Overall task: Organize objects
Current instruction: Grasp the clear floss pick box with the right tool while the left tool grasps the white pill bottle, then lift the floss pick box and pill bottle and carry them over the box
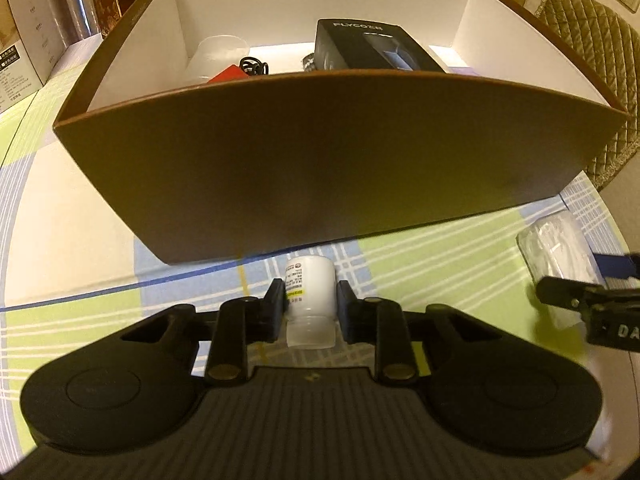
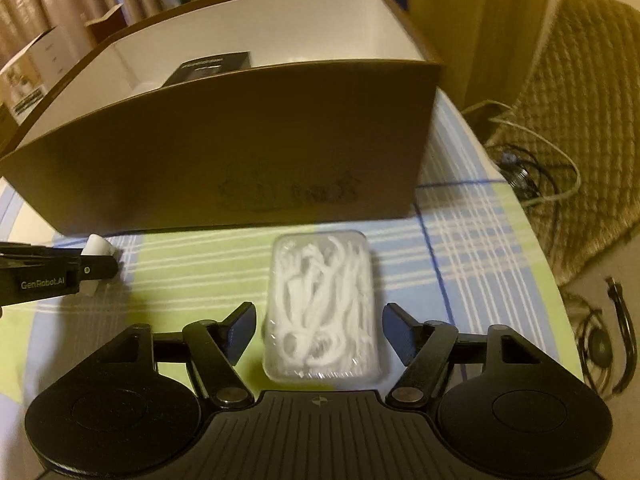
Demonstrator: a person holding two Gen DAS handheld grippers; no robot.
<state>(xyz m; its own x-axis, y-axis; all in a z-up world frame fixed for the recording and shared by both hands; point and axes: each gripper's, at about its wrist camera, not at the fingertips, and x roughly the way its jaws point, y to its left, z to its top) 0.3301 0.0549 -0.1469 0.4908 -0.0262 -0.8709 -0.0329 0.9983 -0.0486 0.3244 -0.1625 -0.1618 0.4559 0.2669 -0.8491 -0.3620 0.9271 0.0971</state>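
A small white bottle (image 1: pixel 310 284) with a printed label lies on the checked tablecloth, just in front of the big brown box (image 1: pixel 320 160). My left gripper (image 1: pixel 310 296) is shut on it, one pad against each side. The right wrist view shows that gripper (image 2: pixel 100 268) and the bottle (image 2: pixel 98 245) at the left edge. A clear plastic case (image 2: pixel 322 304) full of white pieces lies between the fingers of my right gripper (image 2: pixel 320 320). That gripper stands open, with a gap on both sides of the case. The same case (image 1: pixel 556 248) appears at the right of the left wrist view.
The brown box (image 2: pixel 240 128) has white inner walls and holds a black carton (image 1: pixel 372 46), a red item (image 1: pixel 228 74) and a clear cup (image 1: pixel 220 50). Cardboard cartons (image 1: pixel 24 40) stand at the far left. A quilted chair (image 1: pixel 592 40) and floor cables (image 2: pixel 532 176) lie beyond the table's right edge.
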